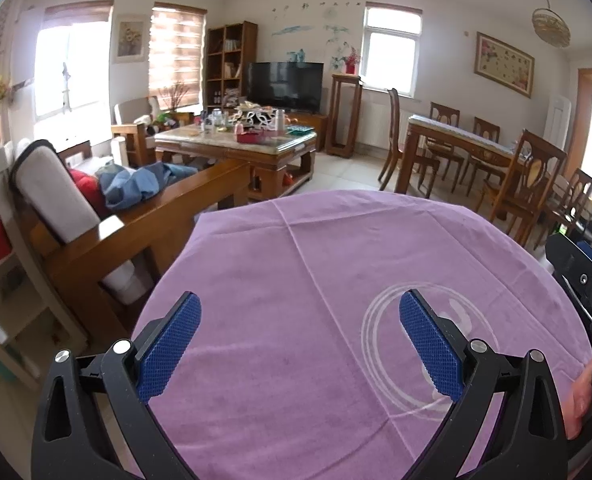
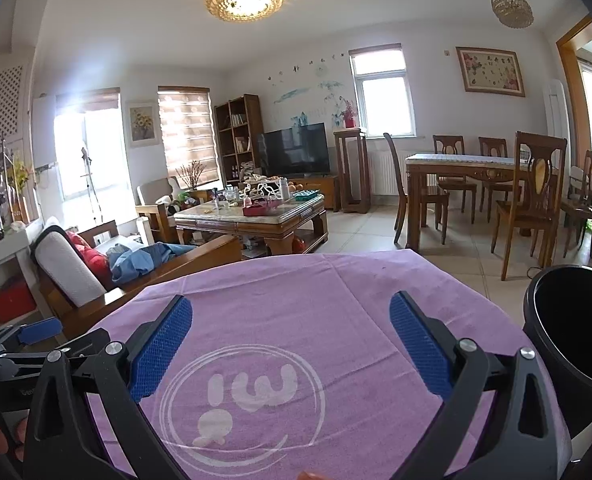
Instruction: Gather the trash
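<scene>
A purple cloth point(image 1: 296, 288) with a white round logo point(image 2: 244, 396) covers the table under both grippers. No trash shows on it. A black bin point(image 2: 572, 328) stands at the table's right edge in the right wrist view. My left gripper point(image 1: 300, 308) is open and empty above the cloth, its blue pads point(image 1: 168, 352) wide apart. My right gripper point(image 2: 290, 312) is open and empty over the logo. The right gripper's body shows at the right edge of the left wrist view point(image 1: 584, 280); the left gripper shows at the left edge of the right wrist view point(image 2: 36, 332).
A wooden sofa point(image 1: 144, 220) with a blue garment stands left of the table. Beyond are a cluttered coffee table point(image 1: 236, 140), a television point(image 1: 286, 80), and a dining table with chairs point(image 1: 476, 152) at the right.
</scene>
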Demonstrator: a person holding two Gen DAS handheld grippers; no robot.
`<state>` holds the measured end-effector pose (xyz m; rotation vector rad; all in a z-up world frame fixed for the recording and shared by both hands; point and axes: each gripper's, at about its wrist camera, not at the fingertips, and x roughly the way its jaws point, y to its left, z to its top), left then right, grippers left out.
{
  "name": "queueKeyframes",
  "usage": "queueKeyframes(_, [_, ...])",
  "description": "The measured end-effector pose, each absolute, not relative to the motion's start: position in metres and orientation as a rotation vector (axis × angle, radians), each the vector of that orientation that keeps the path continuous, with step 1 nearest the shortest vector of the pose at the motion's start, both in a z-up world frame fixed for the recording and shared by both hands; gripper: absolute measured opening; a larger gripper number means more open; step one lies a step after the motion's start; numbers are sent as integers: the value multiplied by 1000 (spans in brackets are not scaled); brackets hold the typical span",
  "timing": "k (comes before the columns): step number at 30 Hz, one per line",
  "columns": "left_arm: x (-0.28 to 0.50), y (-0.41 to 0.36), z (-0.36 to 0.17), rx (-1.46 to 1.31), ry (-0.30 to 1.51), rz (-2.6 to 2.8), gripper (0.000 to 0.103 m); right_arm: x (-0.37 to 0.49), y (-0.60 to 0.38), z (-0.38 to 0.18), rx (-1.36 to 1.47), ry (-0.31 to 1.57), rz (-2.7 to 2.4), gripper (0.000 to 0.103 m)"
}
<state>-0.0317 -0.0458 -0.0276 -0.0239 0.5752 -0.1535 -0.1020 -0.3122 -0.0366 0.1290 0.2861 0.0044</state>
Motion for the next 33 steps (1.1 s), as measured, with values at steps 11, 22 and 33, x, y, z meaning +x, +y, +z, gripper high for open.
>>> queueKeyframes(11, [-32,-47,-29,-21,575,-153,98,-99,-306,-36,120,289,-2,98])
queueKeyframes(22, [-34,-49,-32,-25,573,-147,98,-98,-303,-37,117,287,-3,98])
queueKeyframes(33, [-39,-51,-33,-14,562,-137,98,-96,-294,-37,112,279,-16,98])
